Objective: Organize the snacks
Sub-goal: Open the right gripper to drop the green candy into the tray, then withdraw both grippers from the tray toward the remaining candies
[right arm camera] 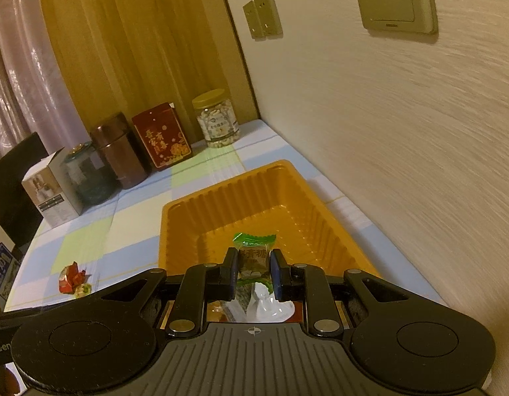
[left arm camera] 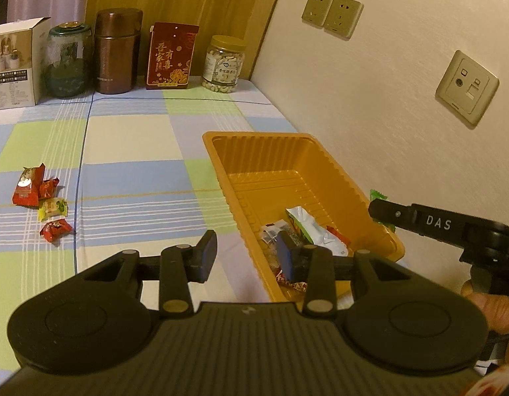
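Right gripper (right arm camera: 254, 272) clamps a green-topped candy (right arm camera: 253, 254) upright, long axis toward twelve o'clock, over the orange tray (right arm camera: 221, 194) holding wrapped snacks (left arm camera: 312, 231); left gripper (left arm camera: 246, 255) gapes empty.

The left gripper (left arm camera: 246, 257) is empty, its fingers (left arm camera: 205, 255) parted. The right-hand finger hangs over the near end of an orange tray (left arm camera: 323, 165) holding several wrapped snacks (left arm camera: 307, 231). Left of the fingers, four small candies (left arm camera: 43, 198) lie on the checked tabletop (left arm camera: 132, 171). To the right, the other gripper (left arm camera: 419, 221) pinches a green-wrapped candy (left arm camera: 376, 195) just beyond the tray's rim.
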`<state>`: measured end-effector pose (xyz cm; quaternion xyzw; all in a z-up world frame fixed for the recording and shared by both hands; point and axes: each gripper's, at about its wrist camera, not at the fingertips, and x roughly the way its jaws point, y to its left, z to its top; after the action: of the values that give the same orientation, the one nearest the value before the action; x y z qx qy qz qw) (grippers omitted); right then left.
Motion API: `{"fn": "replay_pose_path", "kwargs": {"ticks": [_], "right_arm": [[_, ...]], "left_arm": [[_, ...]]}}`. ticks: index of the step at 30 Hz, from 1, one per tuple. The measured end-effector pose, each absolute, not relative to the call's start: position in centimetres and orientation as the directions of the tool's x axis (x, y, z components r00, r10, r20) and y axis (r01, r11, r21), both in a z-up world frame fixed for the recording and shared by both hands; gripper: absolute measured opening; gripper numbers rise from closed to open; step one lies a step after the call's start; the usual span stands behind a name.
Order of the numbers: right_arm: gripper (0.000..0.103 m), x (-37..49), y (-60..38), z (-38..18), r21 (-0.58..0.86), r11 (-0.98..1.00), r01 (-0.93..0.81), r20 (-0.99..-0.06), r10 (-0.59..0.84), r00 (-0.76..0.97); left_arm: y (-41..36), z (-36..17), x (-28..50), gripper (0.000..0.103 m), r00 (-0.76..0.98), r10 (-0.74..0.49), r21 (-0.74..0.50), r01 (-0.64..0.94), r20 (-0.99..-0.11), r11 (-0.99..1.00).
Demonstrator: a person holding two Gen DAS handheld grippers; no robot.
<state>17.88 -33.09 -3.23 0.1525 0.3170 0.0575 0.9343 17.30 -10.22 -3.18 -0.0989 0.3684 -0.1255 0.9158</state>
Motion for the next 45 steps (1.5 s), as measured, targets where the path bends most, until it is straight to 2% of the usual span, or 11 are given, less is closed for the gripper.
{"fn": "replay_pose_path", "kwargs": {"ticks": [4, 6, 7, 8, 19, 33, 36, 40, 45], "right_arm": [[0.022, 18.3, -33.5, -3.5, 0.365, 0.931, -0.006, -0.566, 0.227, 0.793], [0.037, 18.5, -33.9, -3.6, 0.389, 0.921, 0.012, -0.568, 0.23, 0.791], [0.056, 18.4, -34.1, -3.6, 0.396, 0.918, 0.018, -0.564, 0.228, 0.793], [0.062, 18.3, -34.3, -3.6, 0.402, 0.915, 0.023, -0.558, 0.225, 0.799], [0.062, 15.4, -35.3, -3.7, 0.402, 0.911, 0.089, -0.595, 0.186, 0.782], [0.062, 10.6, -33.4, -1.6, 0.402, 0.913, 0.068, -0.588, 0.2, 0.784], [0.062, 9.8, -32.9, -1.2, 0.396, 0.916, 0.058, -0.587, 0.204, 0.783], [0.062, 8.6, -31.9, -0.6, 0.384, 0.922, 0.04, -0.582, 0.209, 0.786], [0.062, 7.8, -30.5, -0.1, 0.363, 0.932, 0.022, -0.582, 0.208, 0.786]], "left_arm": [[-10.0, -3.4, 17.3, 0.035, 0.694, -0.297, -0.275, 0.146, -0.656, 0.95], [-9.8, -3.6, 17.2, 0.035, 0.693, -0.294, -0.277, 0.14, -0.659, 0.951], [-9.7, -3.6, 17.2, 0.035, 0.693, -0.292, -0.278, 0.136, -0.659, 0.951], [-9.6, -3.7, 17.1, 0.035, 0.693, -0.29, -0.279, 0.133, -0.66, 0.951], [-8.5, -3.3, 15.1, 0.037, 0.699, -0.263, -0.275, 0.098, -0.665, 0.956], [-6.6, -1.0, 10.5, 0.045, 0.72, -0.239, -0.254, 0.09, -0.651, 0.963], [-6.1, -0.5, 9.5, 0.047, 0.727, -0.23, -0.25, 0.083, -0.647, 0.965], [-5.5, 0.0, 8.4, 0.056, 0.732, -0.223, -0.248, 0.076, -0.644, 0.966], [-4.7, 0.4, 7.2, 0.059, 0.737, -0.218, -0.249, 0.069, -0.64, 0.966]]}}
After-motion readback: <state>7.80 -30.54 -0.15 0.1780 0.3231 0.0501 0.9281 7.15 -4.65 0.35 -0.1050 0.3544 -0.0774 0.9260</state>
